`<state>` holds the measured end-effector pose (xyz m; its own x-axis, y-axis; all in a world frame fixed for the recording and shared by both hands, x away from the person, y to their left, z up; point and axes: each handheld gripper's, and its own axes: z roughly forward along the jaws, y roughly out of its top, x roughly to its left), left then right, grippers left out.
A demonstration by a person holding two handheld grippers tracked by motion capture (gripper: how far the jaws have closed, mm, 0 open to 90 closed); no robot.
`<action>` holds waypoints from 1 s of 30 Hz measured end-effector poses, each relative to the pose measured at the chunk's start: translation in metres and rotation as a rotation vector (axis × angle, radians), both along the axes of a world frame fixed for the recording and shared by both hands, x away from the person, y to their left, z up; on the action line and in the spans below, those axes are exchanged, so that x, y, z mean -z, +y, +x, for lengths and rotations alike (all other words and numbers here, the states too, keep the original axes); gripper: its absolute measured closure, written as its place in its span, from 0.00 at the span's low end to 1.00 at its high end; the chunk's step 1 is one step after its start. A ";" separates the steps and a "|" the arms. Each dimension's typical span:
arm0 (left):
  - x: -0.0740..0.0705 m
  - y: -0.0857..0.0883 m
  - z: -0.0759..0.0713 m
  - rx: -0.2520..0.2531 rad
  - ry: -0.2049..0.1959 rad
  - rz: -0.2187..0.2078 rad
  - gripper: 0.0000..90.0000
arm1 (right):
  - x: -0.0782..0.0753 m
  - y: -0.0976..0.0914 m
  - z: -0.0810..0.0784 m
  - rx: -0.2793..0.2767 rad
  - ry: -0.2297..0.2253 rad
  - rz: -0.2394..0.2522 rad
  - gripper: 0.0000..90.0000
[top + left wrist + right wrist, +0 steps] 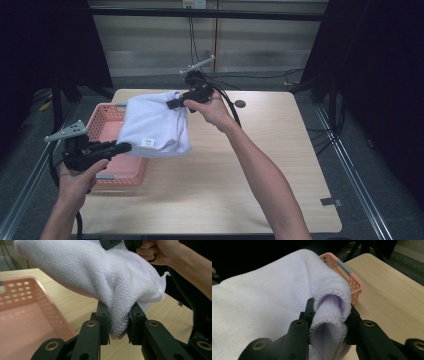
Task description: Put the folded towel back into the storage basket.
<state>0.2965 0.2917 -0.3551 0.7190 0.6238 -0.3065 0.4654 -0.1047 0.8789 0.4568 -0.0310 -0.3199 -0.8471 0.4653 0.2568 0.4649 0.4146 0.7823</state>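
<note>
pink basket (pixel 107 120) sits at the table's (pixel 260 165) left edge, its inside bare where visible. towel (pixel 155 125) hangs above the basket's right side, its small label (pixel 148 142) unreadable. left gripper (pixel 122 147) pinches the towel's lower corner; right gripper (pixel 172 103) clamps a bunched upper edge.

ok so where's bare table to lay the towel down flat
The table is bare from the pink basket across to its right edge, and along the near edge. A small dark disc sits at the far side. The left is crowded: the basket, with the white towel hanging above it.
</note>
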 end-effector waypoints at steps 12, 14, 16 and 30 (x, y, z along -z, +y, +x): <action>-0.008 0.054 -0.011 -0.094 -0.013 -0.040 0.84 | -0.009 0.062 0.010 -0.061 -0.006 -0.012 0.79; -0.008 0.061 -0.012 -0.100 -0.009 -0.040 0.84 | -0.009 0.073 0.011 -0.065 -0.001 -0.010 0.79; -0.010 0.068 -0.013 -0.114 -0.006 -0.022 0.84 | -0.008 0.081 0.013 -0.068 0.003 -0.017 0.79; 0.029 0.113 -0.008 -0.234 0.086 -0.013 0.84 | 0.020 0.136 0.015 -0.009 0.016 -0.044 0.80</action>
